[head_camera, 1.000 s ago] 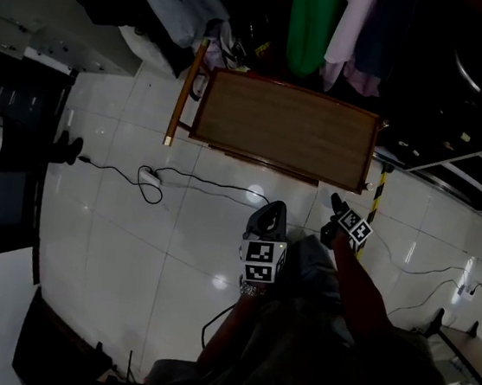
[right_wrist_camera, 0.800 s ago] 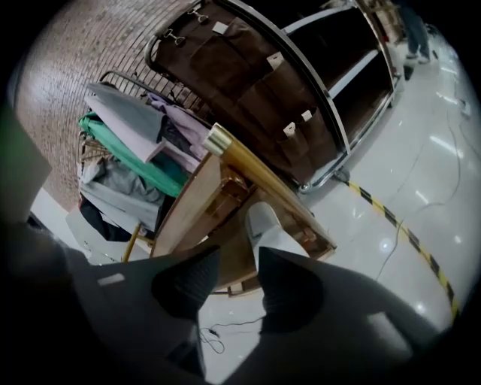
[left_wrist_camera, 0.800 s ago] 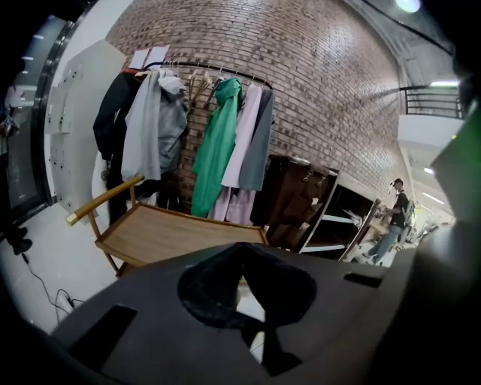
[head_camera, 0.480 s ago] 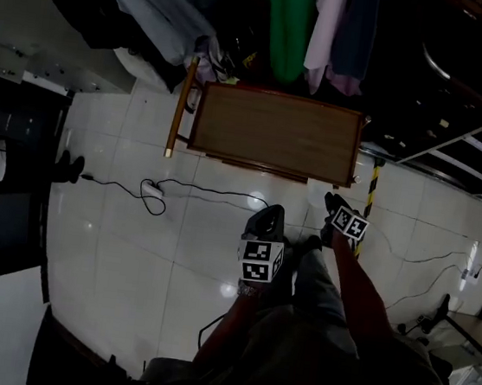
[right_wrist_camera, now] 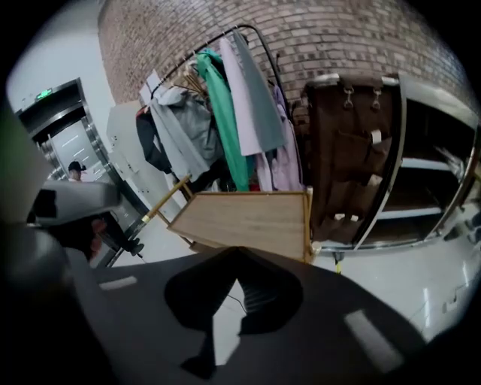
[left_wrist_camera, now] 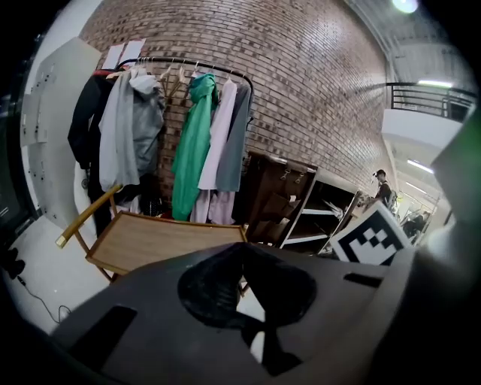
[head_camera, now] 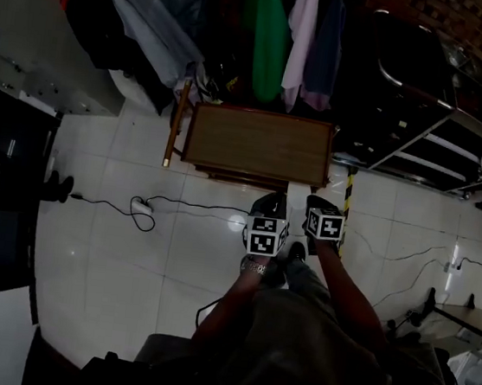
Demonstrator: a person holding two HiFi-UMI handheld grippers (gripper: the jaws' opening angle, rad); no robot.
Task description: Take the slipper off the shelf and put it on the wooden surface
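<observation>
I hold the left tool (left_wrist_camera: 240,247) and the right tool (right_wrist_camera: 234,252) both shut and empty just short of the wooden worktop's (head_camera: 256,143) near edge, with the shelf (head_camera: 420,157) beside its right edge, too dark to show me the slipper.

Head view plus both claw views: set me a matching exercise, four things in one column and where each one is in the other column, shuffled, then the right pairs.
Things:
1. wooden surface
2. green garment
3. cable
4. shelf

Places:
A. hangs on the clothes rack
B. lies on the white floor tiles
C. stands to the right of the wooden surface, against the brick wall
D. stands on the floor in front of the clothes rack

Pairs: 1-D, 2-A, 3-B, 4-C
</observation>
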